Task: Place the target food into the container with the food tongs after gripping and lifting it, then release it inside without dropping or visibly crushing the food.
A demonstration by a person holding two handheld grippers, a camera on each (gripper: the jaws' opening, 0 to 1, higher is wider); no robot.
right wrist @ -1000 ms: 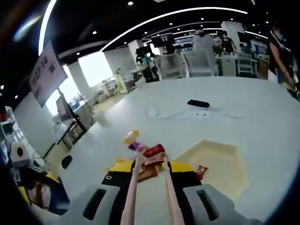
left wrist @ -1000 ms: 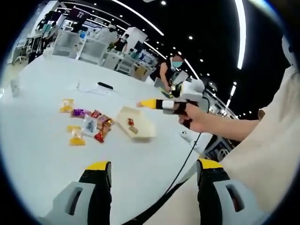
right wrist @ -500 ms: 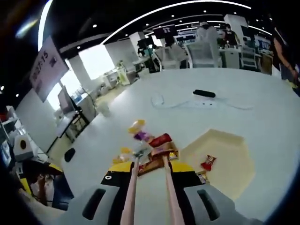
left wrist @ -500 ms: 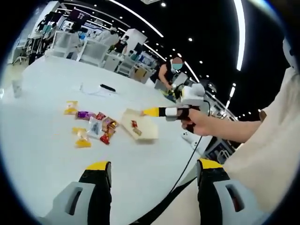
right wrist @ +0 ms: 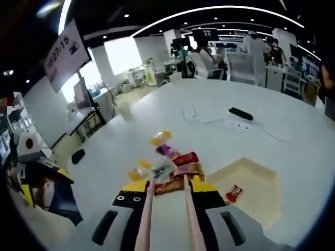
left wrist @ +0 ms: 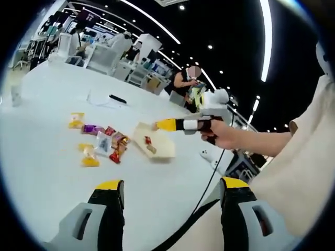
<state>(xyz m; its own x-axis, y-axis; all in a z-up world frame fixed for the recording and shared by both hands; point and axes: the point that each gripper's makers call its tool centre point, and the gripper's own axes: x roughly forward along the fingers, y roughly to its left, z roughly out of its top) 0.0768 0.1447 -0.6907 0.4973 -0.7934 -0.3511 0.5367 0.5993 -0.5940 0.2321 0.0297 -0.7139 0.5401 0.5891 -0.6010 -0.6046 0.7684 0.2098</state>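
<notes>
Meanwhile, the right gripper (right wrist: 166,184), its jaws clamped on pink food tongs (right wrist: 166,214), hovers above small wrapped snacks (right wrist: 175,170) just ahead of the tips on the white tabletop (right wrist: 272,141); the cream paper tray (right wrist: 251,189) lies right of them. Left gripper (left wrist: 170,191) jaws stand apart.

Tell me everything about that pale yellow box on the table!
The container is a shallow, open, pale cream tray with slanted corners, maybe paper or plastic. It lies flat on the white table, right beside the pile of snack packets. Inside sits one small red packet. In the left gripper view something more lies beside it. Nothing grips the tray.
</notes>
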